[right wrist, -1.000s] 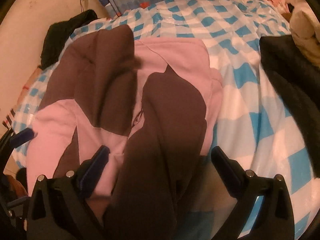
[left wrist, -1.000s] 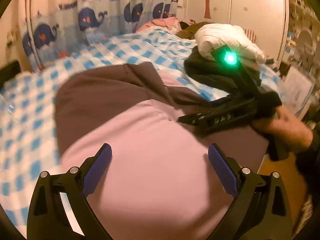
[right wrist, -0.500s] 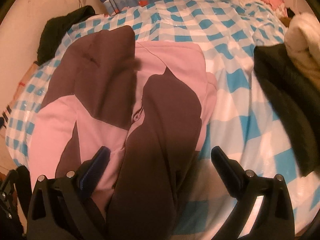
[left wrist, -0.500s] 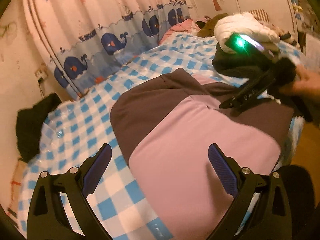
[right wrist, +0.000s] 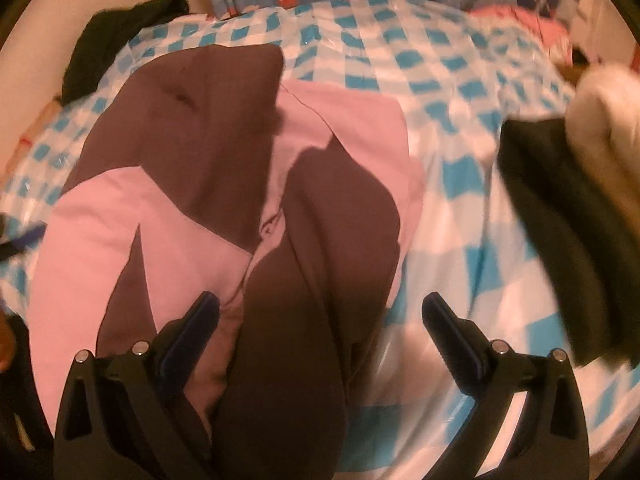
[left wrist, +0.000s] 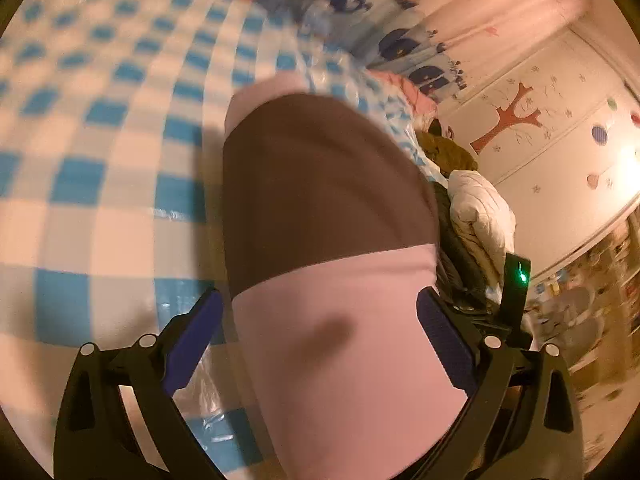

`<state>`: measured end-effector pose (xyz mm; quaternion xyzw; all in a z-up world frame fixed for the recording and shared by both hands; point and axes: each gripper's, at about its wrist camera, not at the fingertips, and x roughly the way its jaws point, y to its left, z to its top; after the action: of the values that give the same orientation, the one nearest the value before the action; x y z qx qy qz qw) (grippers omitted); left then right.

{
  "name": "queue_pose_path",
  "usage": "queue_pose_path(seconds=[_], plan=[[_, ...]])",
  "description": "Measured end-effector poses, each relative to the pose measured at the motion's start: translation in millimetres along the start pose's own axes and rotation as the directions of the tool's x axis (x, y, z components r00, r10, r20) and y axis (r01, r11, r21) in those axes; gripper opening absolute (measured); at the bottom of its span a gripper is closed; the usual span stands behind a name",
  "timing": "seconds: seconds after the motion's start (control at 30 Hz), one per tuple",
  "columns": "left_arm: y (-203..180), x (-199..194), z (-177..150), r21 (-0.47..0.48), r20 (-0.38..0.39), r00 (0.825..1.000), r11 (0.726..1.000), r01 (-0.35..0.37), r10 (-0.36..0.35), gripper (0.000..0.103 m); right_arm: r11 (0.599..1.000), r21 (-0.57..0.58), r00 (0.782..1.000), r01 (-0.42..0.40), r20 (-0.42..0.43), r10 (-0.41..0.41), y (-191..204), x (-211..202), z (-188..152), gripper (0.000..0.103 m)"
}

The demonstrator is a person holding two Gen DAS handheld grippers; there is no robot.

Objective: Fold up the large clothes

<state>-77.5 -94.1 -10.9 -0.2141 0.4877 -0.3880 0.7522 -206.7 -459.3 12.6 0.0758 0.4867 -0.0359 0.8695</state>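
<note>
A large pink and brown garment [right wrist: 224, 200] lies spread on the blue-checked bed cover [right wrist: 452, 208], its brown sleeves folded inward over the pink body. In the left wrist view the same garment [left wrist: 332, 280] fills the middle, brown part farther, pink part near. My left gripper [left wrist: 318, 330] is open, its fingers straddling the pink part from above. My right gripper [right wrist: 320, 332] is open too, hovering over the brown sleeve at the near edge. The right gripper's body with a green light [left wrist: 518, 280] shows at the garment's right side.
A black garment [right wrist: 568, 240] and a white padded jacket [right wrist: 608, 120] lie at the bed's right. Another dark item [right wrist: 120, 36] sits at the far left corner. A whale-print curtain [left wrist: 400, 40] and a wall with a tree sticker [left wrist: 516, 116] stand behind.
The left gripper's view has swung sharply, now looking along the garment's left side with the bed on the left. The right gripper has drifted slightly nearer the garment. Both stay open.
</note>
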Motion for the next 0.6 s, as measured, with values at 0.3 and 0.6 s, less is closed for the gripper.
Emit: queue_pose_path(seconds=[0.3, 0.6], plan=[[-51, 48, -9, 0.165, -0.020, 0.993, 0.980, -0.114, 0.119, 0.095, 0.974, 0.154, 0.983, -0.167, 0.107, 0.152, 2, 19, -21, 0.097], [-25, -90, 27, 0.229, 0.264, 0.917, 0.904, -0.362, 0.300, 0.095, 0.957, -0.128, 0.958, -0.260, 0.085, 0.272, 192, 65, 71, 0.097]])
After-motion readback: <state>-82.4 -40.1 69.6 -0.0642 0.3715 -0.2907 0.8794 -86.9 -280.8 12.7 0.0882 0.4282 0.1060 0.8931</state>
